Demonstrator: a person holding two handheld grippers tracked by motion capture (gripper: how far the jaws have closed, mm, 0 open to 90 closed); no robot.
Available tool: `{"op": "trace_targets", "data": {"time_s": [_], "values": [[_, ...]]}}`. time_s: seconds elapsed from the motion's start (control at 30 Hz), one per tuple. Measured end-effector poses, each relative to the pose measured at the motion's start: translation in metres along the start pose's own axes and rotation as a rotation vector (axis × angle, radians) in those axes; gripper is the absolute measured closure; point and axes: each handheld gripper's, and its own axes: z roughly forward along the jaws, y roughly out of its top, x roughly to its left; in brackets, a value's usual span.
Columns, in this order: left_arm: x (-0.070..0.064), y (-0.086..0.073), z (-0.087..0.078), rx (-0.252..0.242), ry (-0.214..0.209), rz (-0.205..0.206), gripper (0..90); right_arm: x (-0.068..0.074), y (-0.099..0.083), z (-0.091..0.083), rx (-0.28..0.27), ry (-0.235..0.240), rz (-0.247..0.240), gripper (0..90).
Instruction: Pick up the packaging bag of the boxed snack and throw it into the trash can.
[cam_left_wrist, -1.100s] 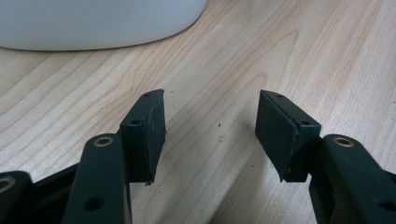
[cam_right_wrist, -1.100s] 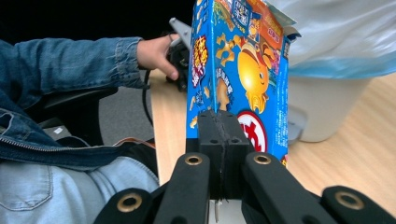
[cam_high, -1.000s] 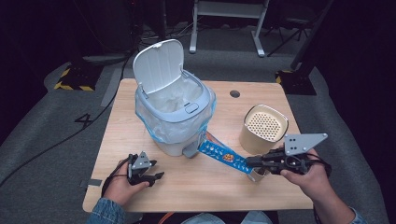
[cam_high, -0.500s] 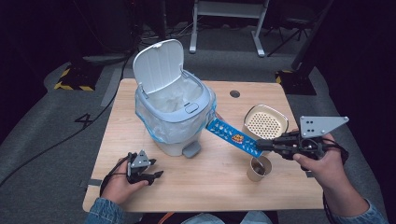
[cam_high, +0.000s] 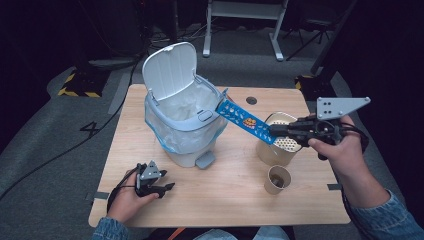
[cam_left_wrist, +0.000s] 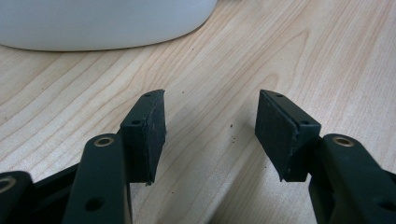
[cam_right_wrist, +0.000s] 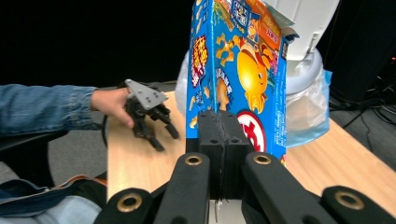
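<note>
Over the right half of the bench (cam_high: 235, 200), my right gripper (cam_high: 274, 131) has its fingers clamped tight on the near end of a flattened blue snack box (cam_high: 243, 120), so the box is up in the air, not resting on anything. It runs at a slant from the gripper up toward the white bin (cam_high: 186, 125), and its far end sits right at the bin's rim, just above the clear liner bag (cam_high: 172, 142). Can't tell from the high view whether it's actually touching the rim or just hanging over it. The bin's lid (cam_high: 169, 70) is flipped up and open at the back.

In the right gripper view the box (cam_right_wrist: 233, 70) stands up out of the closed fingers (cam_right_wrist: 219, 140), cartoon print and all, with the bin (cam_right_wrist: 303, 56) behind it.

Under the box and my right hand (cam_high: 340, 150) there's a tan perforated canister (cam_high: 277, 150), and a small paper cup (cam_high: 278, 179) sits just in front of it, nearer my side.

The left gripper (cam_high: 162, 187) is down at the front left of the bench, near the bin's base and pedal (cam_high: 205, 160), held low in my left hand (cam_high: 127, 197). Its fingers (cam_left_wrist: 149, 130) are spread apart with nothing but bare wood between them.
</note>
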Motion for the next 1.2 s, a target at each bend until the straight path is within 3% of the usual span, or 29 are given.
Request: {"op": "trace_targets", "data": {"time_s": [0.3,0.63,0.93,1.2], "values": [[0.0,0.0,0.0,0.0,-0.001,-0.001,43.4,-0.014,0.033,0.031,0.05,-0.032,-0.036,90.0],[0.0,0.0,0.0,0.0,-0.001,-0.001,43.4,-0.019,0.05,0.068,0.103,-0.036,-0.062,90.0],[0.0,0.0,0.0,0.001,0.0,0.0,43.4,-0.021,0.061,0.082,0.146,-0.059,-0.075,90.0],[0.0,0.0,0.0,0.001,0.0,0.0,43.4,-0.021,0.08,0.085,0.099,-0.067,-0.094,90.0]]}}
